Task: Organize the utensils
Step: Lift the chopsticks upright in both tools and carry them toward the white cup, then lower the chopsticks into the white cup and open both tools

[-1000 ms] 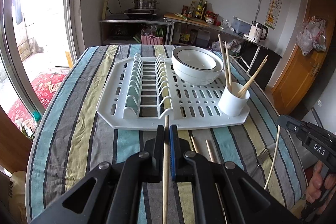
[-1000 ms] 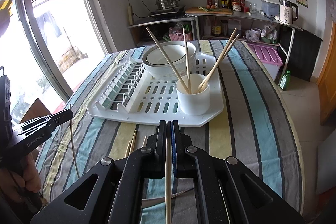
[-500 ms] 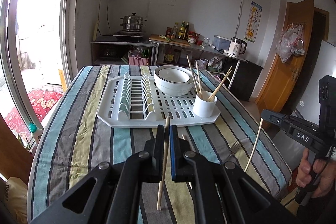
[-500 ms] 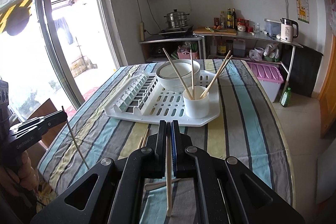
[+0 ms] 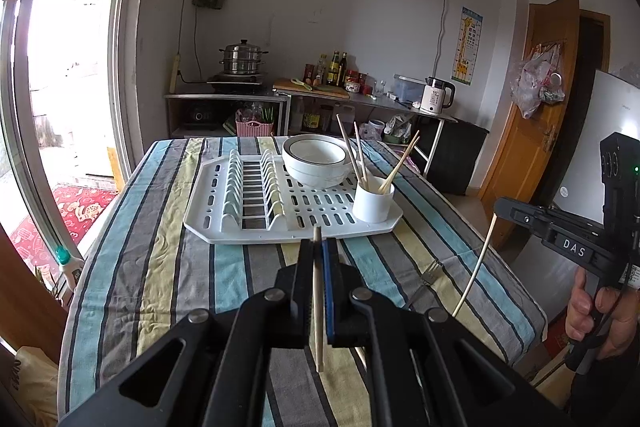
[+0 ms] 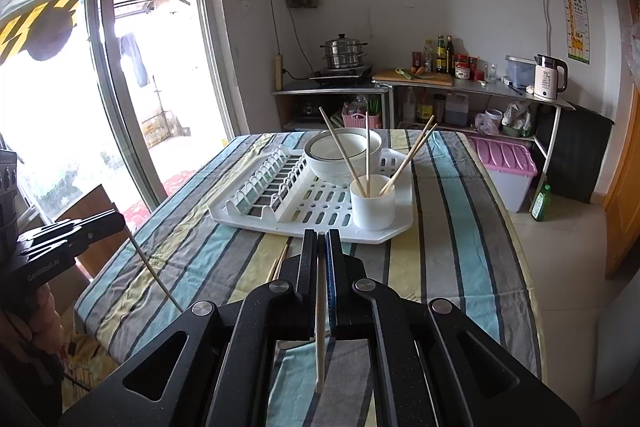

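Chopsticks, 1 clamped in the left gripper jaws and 1 in the right gripper, now hang well above the worktop after being raised, ready for the white cup holding 4 others.

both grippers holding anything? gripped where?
Yes. Left gripper pinches a chopstick near its top end; right gripper likewise holds another chopstick.
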A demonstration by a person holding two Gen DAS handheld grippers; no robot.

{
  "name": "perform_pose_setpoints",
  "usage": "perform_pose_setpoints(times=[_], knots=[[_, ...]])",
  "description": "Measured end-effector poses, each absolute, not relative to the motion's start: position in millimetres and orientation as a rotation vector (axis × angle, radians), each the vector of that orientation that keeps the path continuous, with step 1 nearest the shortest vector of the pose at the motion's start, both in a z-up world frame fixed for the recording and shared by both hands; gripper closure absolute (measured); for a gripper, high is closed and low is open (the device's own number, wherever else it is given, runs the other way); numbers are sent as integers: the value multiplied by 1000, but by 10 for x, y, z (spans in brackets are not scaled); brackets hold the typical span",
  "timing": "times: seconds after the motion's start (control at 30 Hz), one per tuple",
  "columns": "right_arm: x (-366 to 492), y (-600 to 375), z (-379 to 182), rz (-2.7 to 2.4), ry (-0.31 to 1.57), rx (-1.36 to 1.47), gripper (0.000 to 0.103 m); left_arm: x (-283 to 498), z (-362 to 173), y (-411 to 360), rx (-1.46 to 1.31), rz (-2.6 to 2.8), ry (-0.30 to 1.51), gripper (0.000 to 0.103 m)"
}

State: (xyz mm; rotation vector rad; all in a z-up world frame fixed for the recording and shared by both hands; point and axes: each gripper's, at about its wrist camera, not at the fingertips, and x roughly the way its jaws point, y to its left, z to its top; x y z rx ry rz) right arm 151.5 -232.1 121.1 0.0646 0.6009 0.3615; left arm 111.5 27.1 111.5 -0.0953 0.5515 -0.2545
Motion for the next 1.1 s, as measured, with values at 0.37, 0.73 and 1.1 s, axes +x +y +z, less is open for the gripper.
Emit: perform_pose_setpoints(times=[0.37,0.73,1.1], knots=[[1637,-2428,1485,351,520,78,99,1409,1323,66,-68,-305,526,98],[2181,-2590,1572,316,484,113,99,2034,1481,-254,-76,-368,506,98],[2773,-2787,1699,283,431,176,99,2728,1669,-484,-116,-401,468,98]])
